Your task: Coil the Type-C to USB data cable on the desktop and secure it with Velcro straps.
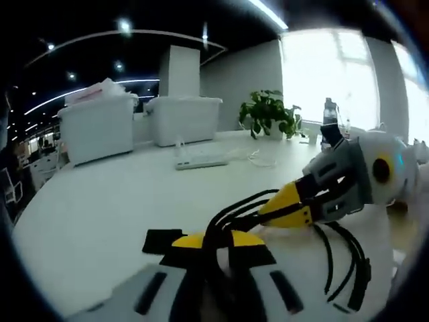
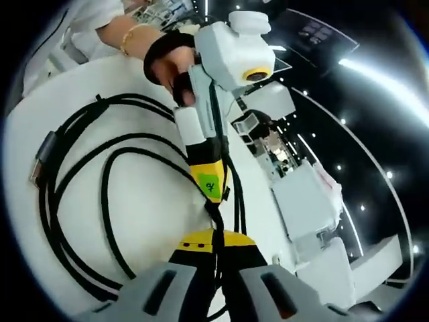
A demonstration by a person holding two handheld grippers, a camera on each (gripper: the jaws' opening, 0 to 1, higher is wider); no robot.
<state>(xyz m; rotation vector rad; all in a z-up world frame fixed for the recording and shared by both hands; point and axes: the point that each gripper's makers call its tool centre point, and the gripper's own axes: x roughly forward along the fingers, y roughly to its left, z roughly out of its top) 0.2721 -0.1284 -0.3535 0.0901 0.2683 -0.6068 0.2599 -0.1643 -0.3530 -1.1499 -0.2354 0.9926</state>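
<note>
Coiling step: both claws pinch the bundled black data cable point(image 2: 74, 201) above the white surface point(image 1: 100, 208).
Left claw point(image 1: 218, 245) and right claw point(image 1: 295, 204) are closed on the strands; next, judged: wrap the black Velcro strap point(image 1: 161, 240).

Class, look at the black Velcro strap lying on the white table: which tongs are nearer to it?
Left. The left tongs sit right beside the black Velcro strap; the right tongs grip the cable farther off, on the opposite side.

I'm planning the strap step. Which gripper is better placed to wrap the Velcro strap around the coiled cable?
Probably the left gripper: the black Velcro strap lies right beside its tips. Both grippers pinch the cable bundle, so the right gripper could keep holding the coil while the left lets go.
</note>
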